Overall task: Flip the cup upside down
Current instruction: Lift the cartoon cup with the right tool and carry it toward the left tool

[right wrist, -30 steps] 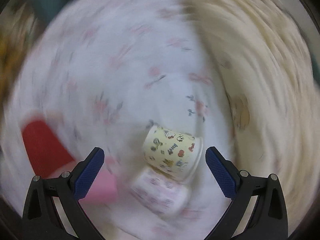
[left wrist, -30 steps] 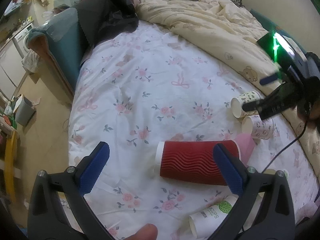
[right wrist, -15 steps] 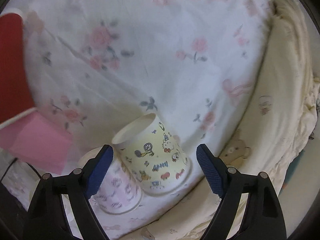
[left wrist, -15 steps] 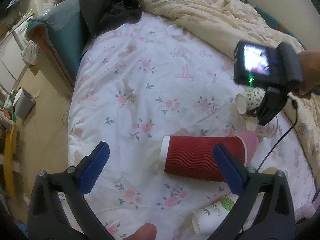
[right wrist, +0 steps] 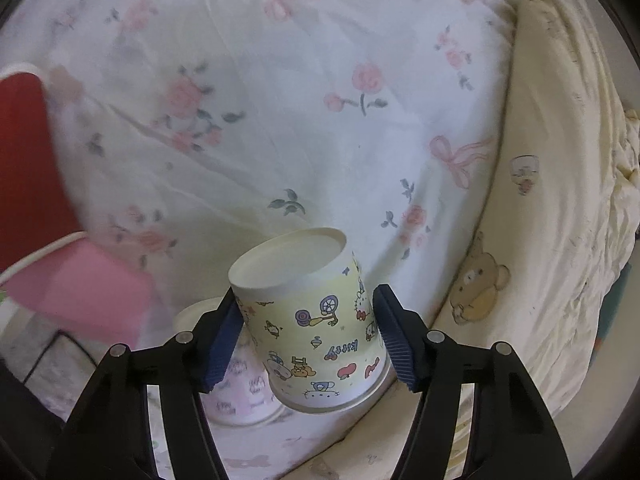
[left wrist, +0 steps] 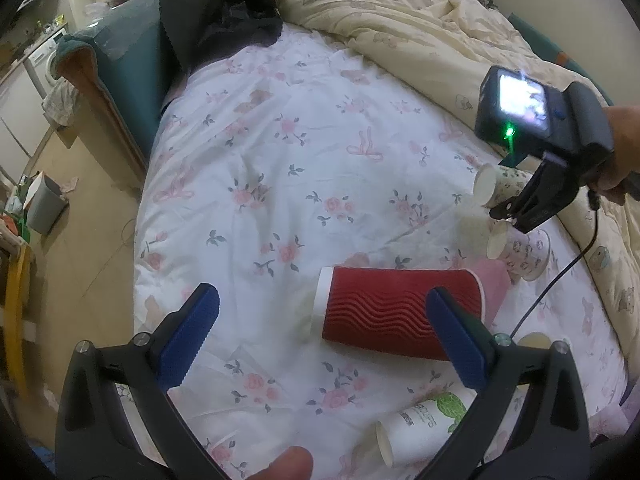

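Observation:
My right gripper (right wrist: 306,332) is shut on a yellow cartoon-print paper cup (right wrist: 316,320), its flat base toward the camera's far side, tilted just above the bed. The same cup (left wrist: 500,186) shows in the left wrist view under the right gripper (left wrist: 506,208). A pink-print white cup (right wrist: 236,392) stands behind it, rim down; it also shows in the left wrist view (left wrist: 520,250). My left gripper (left wrist: 320,332) is open above a red ribbed cup (left wrist: 396,312) lying on its side.
A pink cup (right wrist: 76,284) sits nested at the red cup's mouth. A white cup with green print (left wrist: 420,428) lies near the bottom. The floral sheet (left wrist: 280,168) covers the bed; a cream duvet (left wrist: 420,40) lies at the right. The bed edge and floor are left.
My right gripper has closed on the yellow cup and lifted it slightly. The left gripper has held still over the red cup.

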A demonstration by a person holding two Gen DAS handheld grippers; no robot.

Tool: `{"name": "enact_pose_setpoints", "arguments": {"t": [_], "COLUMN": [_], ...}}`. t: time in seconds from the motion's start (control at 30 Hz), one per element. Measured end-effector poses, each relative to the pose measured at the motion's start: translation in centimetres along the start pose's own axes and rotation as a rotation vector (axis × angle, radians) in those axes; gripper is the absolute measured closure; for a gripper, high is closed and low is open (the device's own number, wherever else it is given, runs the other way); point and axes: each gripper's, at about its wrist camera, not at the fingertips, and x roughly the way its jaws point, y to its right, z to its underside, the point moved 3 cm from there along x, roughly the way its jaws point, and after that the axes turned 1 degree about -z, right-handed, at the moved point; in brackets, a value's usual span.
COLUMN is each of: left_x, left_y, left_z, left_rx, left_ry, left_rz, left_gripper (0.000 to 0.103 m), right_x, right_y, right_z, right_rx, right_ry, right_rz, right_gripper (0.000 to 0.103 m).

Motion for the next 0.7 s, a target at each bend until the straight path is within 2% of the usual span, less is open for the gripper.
{"name": "enact_pose_setpoints", "arguments": {"t": [0.37,0.43,0.6,0.7], "left_x": [-2.8,-3.8,-6.3,-7.7], "left_y": [-1.0,-1.1,-1.3,-1.9], "left_z": [2.0,2.6,4.3,6.0], "left_rx": [-0.052,-0.054,-0.044,-0.066], "left_ry": [-0.009,-0.002,0.026,0.024], "left_rz": [0.022,0.019,0.022,0.04], "left_gripper": [0.001,0.001,0.001,0.001], "right_x": [-7.6,-7.5,-10.8,-11.2], "right_y": [-1.4,-4.5,-13.1,-17.0], "right_z": [3.3,2.4,6.0,8.5], "right_rx": [0.039,0.063,0.186,0.255], "right_ry": [0.128,0.15,0.173,0.187], "right_rz": [-0.029,-0.05,-0.12,-0.162], "right_gripper": [0.036,0.036,0.036,0.036]}}
